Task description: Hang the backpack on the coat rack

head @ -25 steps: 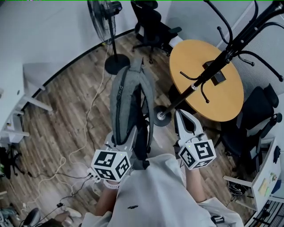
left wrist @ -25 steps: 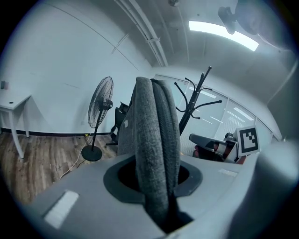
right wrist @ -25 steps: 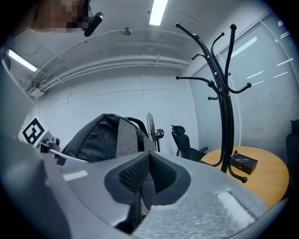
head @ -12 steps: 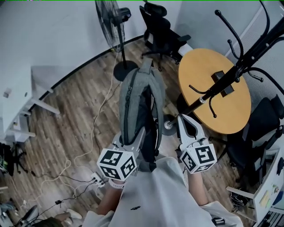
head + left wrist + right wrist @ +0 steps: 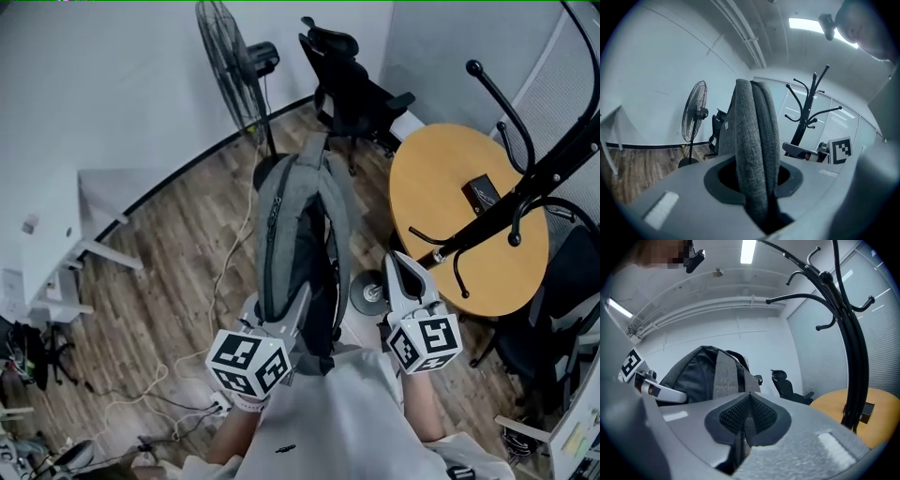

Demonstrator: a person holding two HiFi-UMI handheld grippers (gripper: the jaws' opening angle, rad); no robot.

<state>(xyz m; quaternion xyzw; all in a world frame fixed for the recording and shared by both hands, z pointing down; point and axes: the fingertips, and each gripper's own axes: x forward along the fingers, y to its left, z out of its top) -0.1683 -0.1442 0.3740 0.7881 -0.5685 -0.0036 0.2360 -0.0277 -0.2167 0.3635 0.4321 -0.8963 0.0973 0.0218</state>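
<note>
A grey backpack (image 5: 291, 216) hangs upright in the air in front of me. My left gripper (image 5: 281, 305) is shut on its padded grey strap edge (image 5: 754, 140), which fills the space between the jaws (image 5: 761, 187). My right gripper (image 5: 398, 267) is beside the pack on its right, apart from it, with jaws shut and pads meeting (image 5: 749, 401). In the right gripper view the backpack (image 5: 693, 376) shows to the left. The black coat rack (image 5: 525, 178) leans across the right side, its round base (image 5: 367, 292) on the floor just left of the right gripper. Its hooks (image 5: 848, 348) rise close above the right gripper.
A round wooden table (image 5: 441, 197) stands behind the rack pole with a small dark item on it. A standing fan (image 5: 225, 66) and a black office chair (image 5: 356, 84) are at the back. Cables (image 5: 225, 281) trail over the wood floor, and a white desk (image 5: 37, 225) is at the left.
Both grippers and the backpack have moved forward together toward the coat rack. The rack's hooks now appear larger and closer at the right.
</note>
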